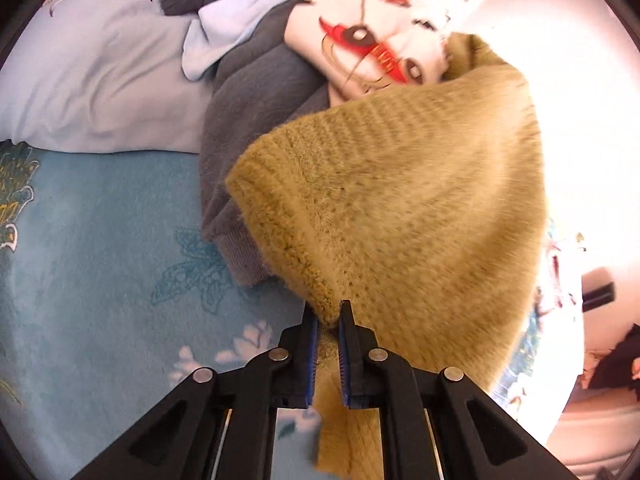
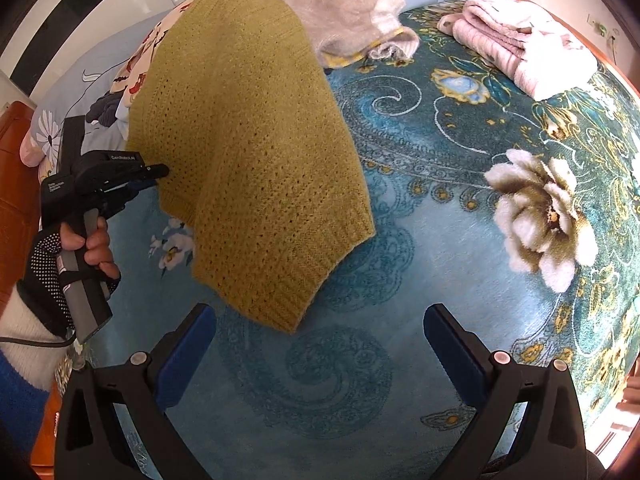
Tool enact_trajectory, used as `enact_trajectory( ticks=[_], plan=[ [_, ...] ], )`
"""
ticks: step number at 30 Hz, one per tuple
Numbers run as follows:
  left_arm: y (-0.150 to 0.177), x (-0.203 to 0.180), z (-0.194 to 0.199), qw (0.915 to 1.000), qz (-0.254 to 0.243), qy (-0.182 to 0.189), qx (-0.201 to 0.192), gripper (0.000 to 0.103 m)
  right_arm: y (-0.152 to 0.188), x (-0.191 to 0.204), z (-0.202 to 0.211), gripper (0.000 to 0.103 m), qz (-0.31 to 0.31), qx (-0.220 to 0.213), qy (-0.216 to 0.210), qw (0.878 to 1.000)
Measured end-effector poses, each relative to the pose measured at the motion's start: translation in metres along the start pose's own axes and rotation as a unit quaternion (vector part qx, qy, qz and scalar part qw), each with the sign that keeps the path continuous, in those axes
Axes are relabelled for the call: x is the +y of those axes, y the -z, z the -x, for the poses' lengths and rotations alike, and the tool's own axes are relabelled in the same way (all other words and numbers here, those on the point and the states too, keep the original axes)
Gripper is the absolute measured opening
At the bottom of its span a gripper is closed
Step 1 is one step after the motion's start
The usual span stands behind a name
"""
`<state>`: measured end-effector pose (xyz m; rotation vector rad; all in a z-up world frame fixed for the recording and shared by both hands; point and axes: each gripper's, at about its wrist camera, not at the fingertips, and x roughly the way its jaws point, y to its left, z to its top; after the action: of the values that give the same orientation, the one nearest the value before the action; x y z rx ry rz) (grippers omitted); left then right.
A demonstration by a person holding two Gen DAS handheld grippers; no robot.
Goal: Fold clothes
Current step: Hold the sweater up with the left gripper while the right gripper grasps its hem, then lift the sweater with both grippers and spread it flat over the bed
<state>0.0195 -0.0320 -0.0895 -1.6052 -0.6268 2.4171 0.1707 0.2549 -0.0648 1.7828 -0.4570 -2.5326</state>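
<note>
In the left wrist view, the left hand-held gripper [image 1: 329,314] is pinching the ribbed edge of a mustard-yellow knitted sweater [image 1: 400,184], with its blue pads [image 1: 313,356] pressed close on a thin bunch of the knit. The rest of the sweater hangs up and away from the grip, above a teal patterned blanket [image 1: 100,260] spread on the bed. Behind it lie a grey fleece garment [image 1: 248,120] and a white garment with red print [image 1: 360,20], with a pale blue pillow [image 1: 92,92] to the left. In the right wrist view, the right hand-held gripper [image 2: 320,320] is spread wide and holds nothing; it hovers over the blanket, just below the sweater's dangling lower corner. The same view shows the left hand [image 2: 86,240], in a dotted fingerless glove, holding its tool beside the sweater's edge. A folded pink garment [image 2: 520,44] and a cream fleece [image 2: 344,12] lie farther back. The likeliest trouble is the narrow hold: only a small corner of loose knit is caught, so the weight of the hanging sweater could pull it free. The drooping cloth may also bunch or twist, leaving the right tool to close on the wrong layer or on the blanket below.
</note>
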Motion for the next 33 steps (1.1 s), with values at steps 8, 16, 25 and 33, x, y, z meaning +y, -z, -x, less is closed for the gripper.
enact_trajectory(
  ticks=[8,16,25,33],
  plan=[
    [-0.008,0.029,0.038,0.9994,0.031,0.008,-0.009,0.009,0.012,0.082,-0.04,0.103,0.217,0.027,0.026,0.976],
    [-0.013,0.035,0.041,0.999,0.044,0.01,0.001,0.009,0.021,0.127,-0.108,0.085,0.346,0.052,0.107,0.931],
    [-0.011,0.043,0.055,0.9988,0.044,0.021,-0.008,0.009,0.013,0.118,-0.133,0.03,0.355,0.053,0.166,0.918],
    [-0.014,0.005,0.096,0.9952,0.019,0.075,-0.06,0.009,-0.031,0.066,-0.058,0.013,0.242,-0.036,0.152,0.958]
  ],
)
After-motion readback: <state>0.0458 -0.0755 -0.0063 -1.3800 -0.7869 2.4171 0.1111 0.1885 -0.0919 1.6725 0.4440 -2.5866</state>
